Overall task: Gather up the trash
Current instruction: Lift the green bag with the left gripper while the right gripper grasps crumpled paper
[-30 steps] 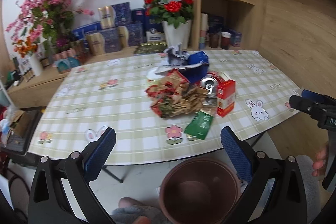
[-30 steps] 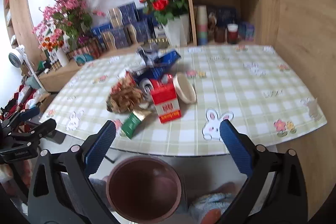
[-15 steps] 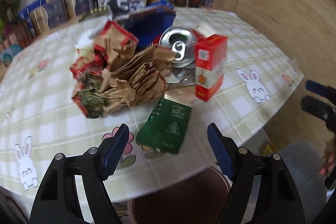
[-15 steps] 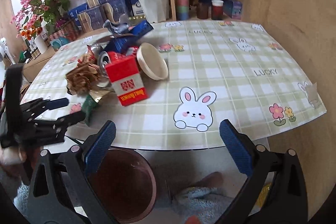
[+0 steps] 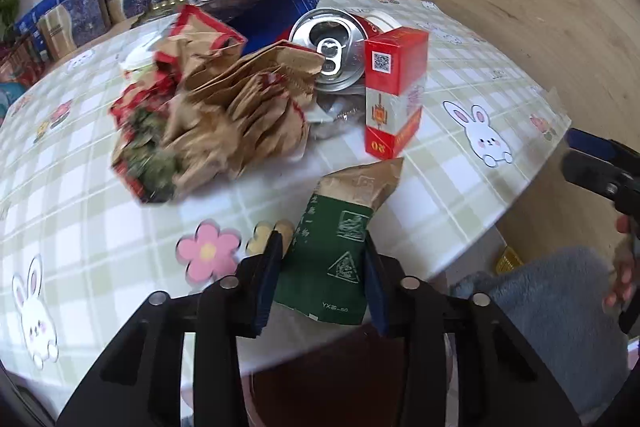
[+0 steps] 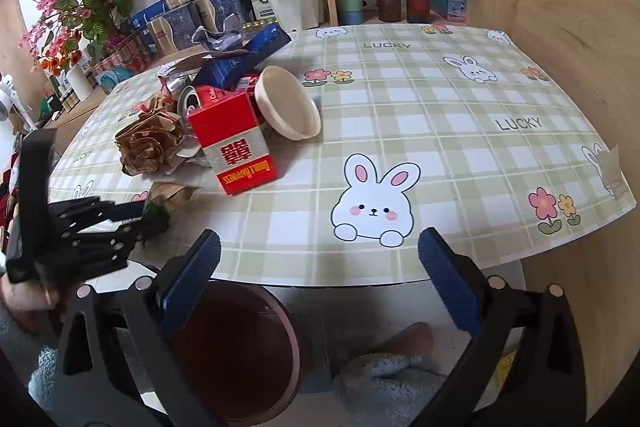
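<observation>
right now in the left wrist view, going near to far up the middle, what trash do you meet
green packet between the left gripper fingers → red box → drink can → blue bag

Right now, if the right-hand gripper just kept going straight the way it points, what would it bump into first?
Probably the near edge of the table, just short of the printed bunny. The right gripper stands open with nothing between its fingers, and no trash lies ahead; the red box sits off to one side. Depth is hard to judge.
</observation>
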The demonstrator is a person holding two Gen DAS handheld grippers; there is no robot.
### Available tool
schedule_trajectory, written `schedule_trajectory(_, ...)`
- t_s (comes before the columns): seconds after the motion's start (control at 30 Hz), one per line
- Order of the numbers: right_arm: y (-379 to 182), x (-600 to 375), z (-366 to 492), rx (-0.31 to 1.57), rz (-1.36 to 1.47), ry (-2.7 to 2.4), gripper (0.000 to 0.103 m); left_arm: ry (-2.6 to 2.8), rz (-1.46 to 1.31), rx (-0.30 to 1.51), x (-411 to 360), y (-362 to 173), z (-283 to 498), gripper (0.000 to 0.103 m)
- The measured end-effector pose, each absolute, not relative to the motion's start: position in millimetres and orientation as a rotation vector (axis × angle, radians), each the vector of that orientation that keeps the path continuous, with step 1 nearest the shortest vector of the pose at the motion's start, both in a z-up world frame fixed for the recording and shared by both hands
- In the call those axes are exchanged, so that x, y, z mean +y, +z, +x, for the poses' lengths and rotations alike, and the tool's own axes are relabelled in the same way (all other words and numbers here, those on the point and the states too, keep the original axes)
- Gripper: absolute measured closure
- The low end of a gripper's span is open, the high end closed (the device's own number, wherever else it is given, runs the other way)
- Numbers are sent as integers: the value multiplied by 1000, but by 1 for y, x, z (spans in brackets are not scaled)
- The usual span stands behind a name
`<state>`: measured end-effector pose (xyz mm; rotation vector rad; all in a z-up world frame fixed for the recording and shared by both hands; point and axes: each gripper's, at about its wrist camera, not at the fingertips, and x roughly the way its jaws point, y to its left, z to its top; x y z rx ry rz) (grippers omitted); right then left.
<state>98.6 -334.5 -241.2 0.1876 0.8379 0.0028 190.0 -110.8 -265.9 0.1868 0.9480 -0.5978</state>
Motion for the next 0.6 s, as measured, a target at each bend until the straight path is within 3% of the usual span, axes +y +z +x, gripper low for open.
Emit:
schedule_trajectory(0.4, -218, -261, 121, 776, -22, 203, 6, -400, -116, 838, -9, -216, 157, 76)
schedule_trajectory(0.6, -212, -179, 157, 716, -335, 360, 6, -294, -199, 806, 43, -206, 149, 76)
